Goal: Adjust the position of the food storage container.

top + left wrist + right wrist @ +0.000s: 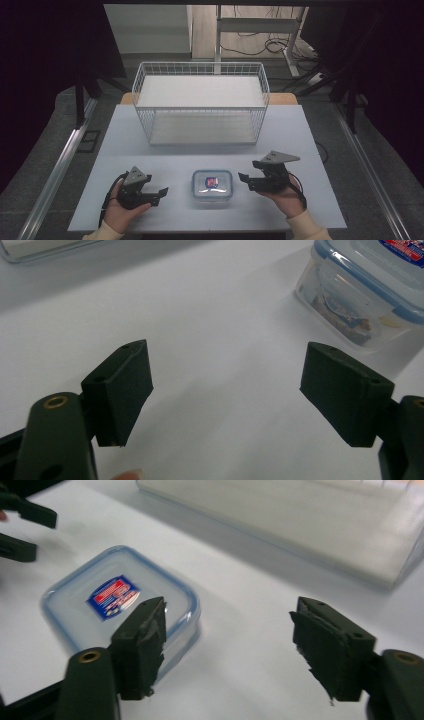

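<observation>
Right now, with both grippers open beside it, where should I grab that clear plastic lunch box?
Probably grip the lunch box across its two opposite side walls, one gripper from each side. It lies flat on the table, wider than either gripper's opening, and its lid is shut.

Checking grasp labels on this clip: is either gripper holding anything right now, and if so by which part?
Nothing is held. The left gripper and right gripper both stand open, flanking the lidded plastic container on the table without touching it.

Cream sleeves [307, 225] meet 2 black grippers, left [161, 192] and right [243, 178], each topped by a grey three-cornered plate [279, 157].
</observation>
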{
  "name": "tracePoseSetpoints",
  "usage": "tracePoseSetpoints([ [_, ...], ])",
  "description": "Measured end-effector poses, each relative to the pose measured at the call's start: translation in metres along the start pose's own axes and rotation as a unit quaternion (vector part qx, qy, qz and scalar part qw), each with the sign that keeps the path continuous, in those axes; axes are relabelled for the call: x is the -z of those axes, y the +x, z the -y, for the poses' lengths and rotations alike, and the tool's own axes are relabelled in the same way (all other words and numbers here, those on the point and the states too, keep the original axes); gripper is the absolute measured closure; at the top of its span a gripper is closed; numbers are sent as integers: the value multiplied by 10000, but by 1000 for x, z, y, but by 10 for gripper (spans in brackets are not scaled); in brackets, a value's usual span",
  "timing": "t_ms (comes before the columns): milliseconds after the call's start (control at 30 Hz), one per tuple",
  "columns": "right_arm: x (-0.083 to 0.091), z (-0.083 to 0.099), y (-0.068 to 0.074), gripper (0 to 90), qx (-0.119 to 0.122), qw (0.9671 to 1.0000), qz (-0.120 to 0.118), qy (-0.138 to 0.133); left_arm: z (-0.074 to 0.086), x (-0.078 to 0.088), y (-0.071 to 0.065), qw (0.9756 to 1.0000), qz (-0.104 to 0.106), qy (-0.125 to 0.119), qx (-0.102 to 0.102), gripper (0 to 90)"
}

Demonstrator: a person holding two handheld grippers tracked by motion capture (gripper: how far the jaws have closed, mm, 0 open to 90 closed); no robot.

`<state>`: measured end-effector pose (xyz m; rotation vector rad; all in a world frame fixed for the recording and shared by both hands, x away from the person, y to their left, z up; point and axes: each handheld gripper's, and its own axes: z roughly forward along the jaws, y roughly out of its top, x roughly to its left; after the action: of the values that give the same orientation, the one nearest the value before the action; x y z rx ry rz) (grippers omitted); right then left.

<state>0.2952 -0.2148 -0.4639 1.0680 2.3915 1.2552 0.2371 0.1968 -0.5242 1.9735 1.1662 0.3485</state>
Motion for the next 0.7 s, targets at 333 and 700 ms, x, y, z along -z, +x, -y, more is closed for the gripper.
tracePoseSetpoints([
  [333,1,22,4,176,-168,9998,-124,12,0,1,1,10000,-7,-20,-32,200],
  [700,3,23,-2,185,-294,9994,-96,-163,0,2,1,10000,16,-20,-18,199],
])
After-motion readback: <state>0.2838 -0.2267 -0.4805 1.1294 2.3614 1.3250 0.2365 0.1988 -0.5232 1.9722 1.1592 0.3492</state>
